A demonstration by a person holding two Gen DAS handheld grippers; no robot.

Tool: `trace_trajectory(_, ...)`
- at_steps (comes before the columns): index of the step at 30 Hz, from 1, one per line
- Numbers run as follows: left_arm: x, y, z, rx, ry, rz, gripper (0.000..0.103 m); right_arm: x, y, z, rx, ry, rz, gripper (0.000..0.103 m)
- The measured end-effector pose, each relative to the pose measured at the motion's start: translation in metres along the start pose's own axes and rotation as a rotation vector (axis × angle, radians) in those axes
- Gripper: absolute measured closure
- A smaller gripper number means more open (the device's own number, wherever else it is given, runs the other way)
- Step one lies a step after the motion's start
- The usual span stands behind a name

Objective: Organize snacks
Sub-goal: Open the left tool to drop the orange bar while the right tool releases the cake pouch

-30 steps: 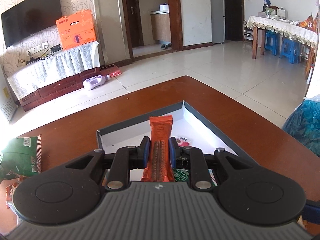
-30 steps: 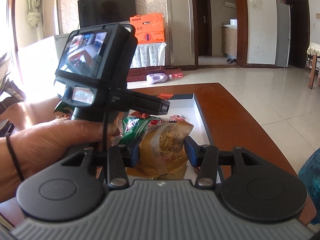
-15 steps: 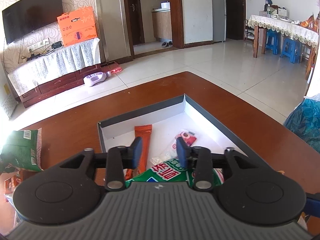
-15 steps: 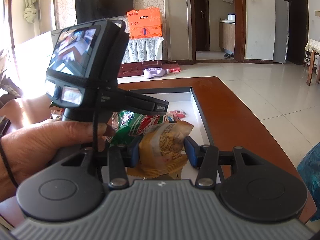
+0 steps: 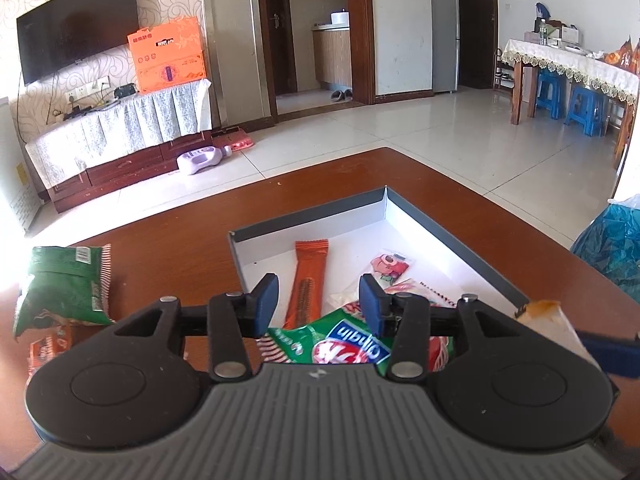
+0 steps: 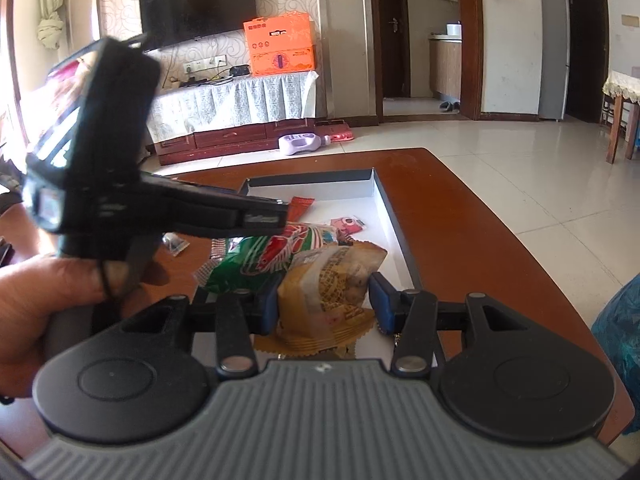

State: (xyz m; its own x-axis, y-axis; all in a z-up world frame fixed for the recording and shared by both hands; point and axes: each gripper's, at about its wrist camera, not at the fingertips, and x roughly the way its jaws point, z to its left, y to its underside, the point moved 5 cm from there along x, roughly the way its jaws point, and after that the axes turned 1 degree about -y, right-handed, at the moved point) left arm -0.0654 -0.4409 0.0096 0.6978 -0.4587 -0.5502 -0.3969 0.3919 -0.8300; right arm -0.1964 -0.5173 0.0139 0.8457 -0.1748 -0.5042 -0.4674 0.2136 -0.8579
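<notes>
A white box with dark rim lies on the brown table. In it lie an orange snack bar, a small pink packet and a green-and-red snack bag. My left gripper is open and empty above the box's near end. My right gripper is shut on a yellow snack packet over the box, beside the green bag. The left gripper's body and the hand fill the left of the right wrist view.
A green snack bag and a small orange packet lie on the table left of the box. A blue plastic bag sits past the table's right edge. A small clear packet lies left of the box.
My left gripper opened and let the orange bar go; it now lies flat in the box. The left gripper drew back. My right gripper still holds the yellow packet.
</notes>
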Motion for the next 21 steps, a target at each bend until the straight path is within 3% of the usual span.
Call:
trace_trajectory(13,-0.042,0.017,0.012,-0.005,-0.014,-0.019,0.048,0.004,0.003,0.007,-0.025,0.011,0.004,0.053)
trace_trajectory(21,-0.071,0.042,0.027,-0.031,-0.047,-0.003,0.046,0.002,0.001,0.010,-0.037,0.018,-0.012,0.046)
